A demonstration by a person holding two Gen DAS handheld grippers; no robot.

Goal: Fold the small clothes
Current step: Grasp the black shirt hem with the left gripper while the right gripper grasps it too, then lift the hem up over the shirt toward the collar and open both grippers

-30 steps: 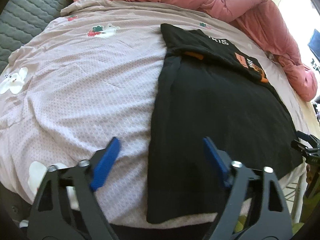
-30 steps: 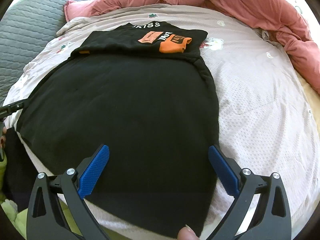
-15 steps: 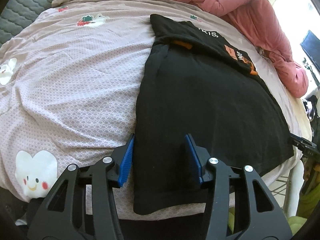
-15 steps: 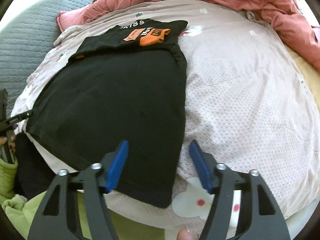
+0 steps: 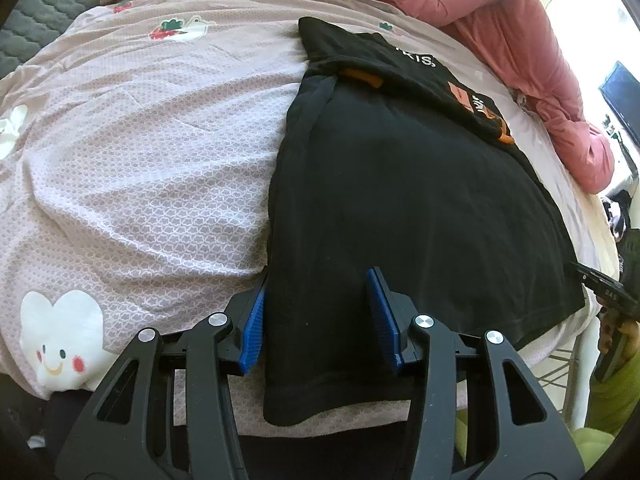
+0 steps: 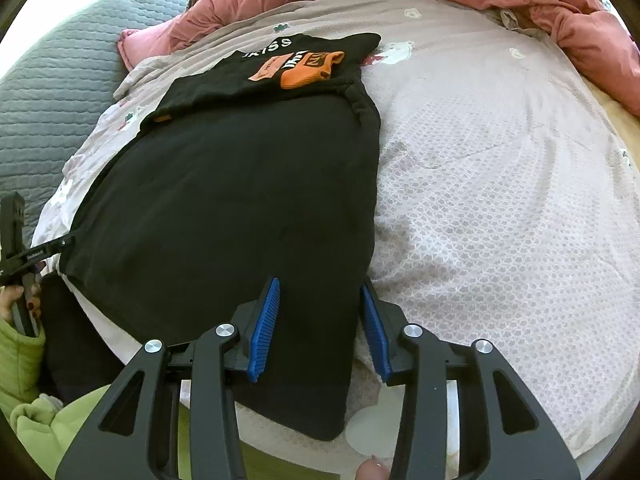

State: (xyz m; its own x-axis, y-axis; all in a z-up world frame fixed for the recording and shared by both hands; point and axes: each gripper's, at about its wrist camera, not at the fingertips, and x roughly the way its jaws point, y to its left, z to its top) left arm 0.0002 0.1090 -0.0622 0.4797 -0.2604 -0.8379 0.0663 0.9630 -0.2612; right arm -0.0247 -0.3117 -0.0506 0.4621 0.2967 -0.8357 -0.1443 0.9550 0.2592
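Note:
A black garment [image 5: 400, 200] lies flat on the bed, its far end folded over with orange patches [image 6: 304, 66] and white lettering on top. My left gripper [image 5: 316, 316] stands over its near left corner. The jaws are closing, with the garment's side edge and a strip of cloth lying between the blue pads [image 5: 252, 328], which do not press it. My right gripper [image 6: 320, 328] stands over the near right corner [image 6: 320, 380] of the black garment [image 6: 224, 208]. Its jaws are closing too, with cloth between the pads but not squeezed.
The garment rests on a pale pink patterned sheet [image 5: 140, 160] with cartoon prints. A salmon duvet [image 5: 500, 20] is bunched along the far side. A grey quilted surface [image 6: 52, 92] lies at the left. A green sleeve [image 6: 24, 360] shows near the bed's front edge.
Both grippers' jaws have narrowed from wide open. The left one has shifted onto the garment's near left edge and the right one onto its near right edge. The garment has not moved.

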